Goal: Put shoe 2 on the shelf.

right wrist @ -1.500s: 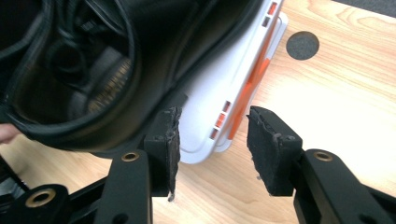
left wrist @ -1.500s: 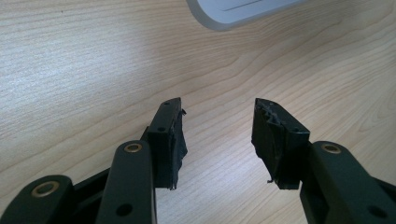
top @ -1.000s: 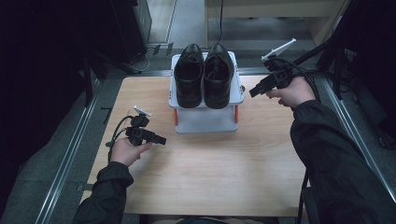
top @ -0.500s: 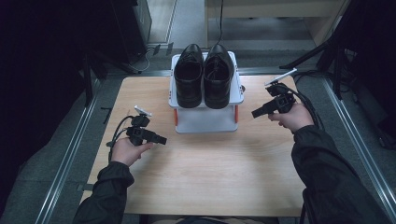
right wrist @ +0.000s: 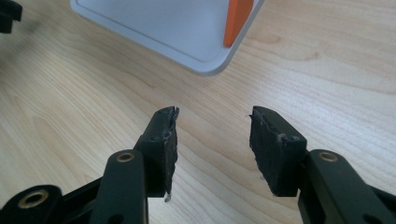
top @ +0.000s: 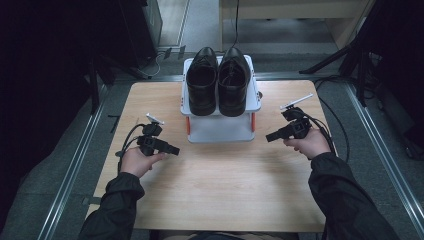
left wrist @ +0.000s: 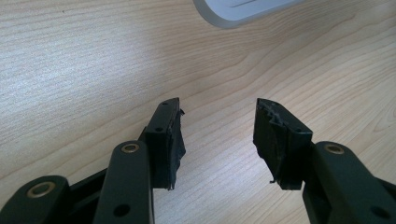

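A pair of black leather shoes [top: 218, 80] stands side by side on top of a small white two-tier rack [top: 220, 127] with orange posts, at the far middle of the wooden table [top: 215, 190]. My left gripper [top: 175, 149] is held low to the left of the rack, open with nothing between its jaws [left wrist: 217, 130]. My right gripper [top: 269, 137] is held low to the right of the rack, pointing at its lower corner [right wrist: 205, 65], open and empty [right wrist: 212, 135]. An orange post [right wrist: 236, 21] shows in the right gripper view.
Cables [top: 330, 85] and a tripod leg lie on the floor past the table's right edge. Metal rails [top: 75, 165] run along both sides of the table. The near half of the tabletop is bare wood.
My right hand has come down from beside the shoes to just above the tabletop, right of the rack. The left hand has kept still.
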`<state>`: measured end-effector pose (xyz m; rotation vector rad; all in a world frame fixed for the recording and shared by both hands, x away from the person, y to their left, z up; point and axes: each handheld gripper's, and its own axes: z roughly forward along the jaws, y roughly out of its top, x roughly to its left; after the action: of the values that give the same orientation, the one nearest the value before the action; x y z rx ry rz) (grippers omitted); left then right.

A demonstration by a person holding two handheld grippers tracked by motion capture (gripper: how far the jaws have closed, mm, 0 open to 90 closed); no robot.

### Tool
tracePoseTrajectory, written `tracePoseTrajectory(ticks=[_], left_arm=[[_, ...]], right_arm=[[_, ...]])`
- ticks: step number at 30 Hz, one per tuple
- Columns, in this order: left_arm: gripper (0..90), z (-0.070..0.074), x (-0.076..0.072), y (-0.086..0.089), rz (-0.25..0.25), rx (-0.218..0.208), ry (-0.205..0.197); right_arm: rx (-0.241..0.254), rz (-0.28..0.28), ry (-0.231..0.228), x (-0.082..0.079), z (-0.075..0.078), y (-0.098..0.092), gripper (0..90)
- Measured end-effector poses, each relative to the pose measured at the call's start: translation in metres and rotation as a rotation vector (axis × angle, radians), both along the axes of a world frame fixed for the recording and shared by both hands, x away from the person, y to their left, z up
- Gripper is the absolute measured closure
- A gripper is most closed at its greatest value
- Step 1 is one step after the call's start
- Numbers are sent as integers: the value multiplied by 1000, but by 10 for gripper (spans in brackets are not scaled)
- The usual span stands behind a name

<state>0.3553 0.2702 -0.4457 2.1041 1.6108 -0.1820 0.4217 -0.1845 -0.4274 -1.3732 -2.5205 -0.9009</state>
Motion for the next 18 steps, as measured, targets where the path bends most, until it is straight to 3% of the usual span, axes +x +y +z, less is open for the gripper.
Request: tracePoseTrajectory(ticks=[7, 18], left_arm=[[510, -1, 0, -1, 1, 2, -5], [501, -1, 1, -2, 0, 3, -6]], right_arm=[[-1, 6, 2, -7, -13, 2, 520], [37, 6, -9, -10, -26, 2, 520]])
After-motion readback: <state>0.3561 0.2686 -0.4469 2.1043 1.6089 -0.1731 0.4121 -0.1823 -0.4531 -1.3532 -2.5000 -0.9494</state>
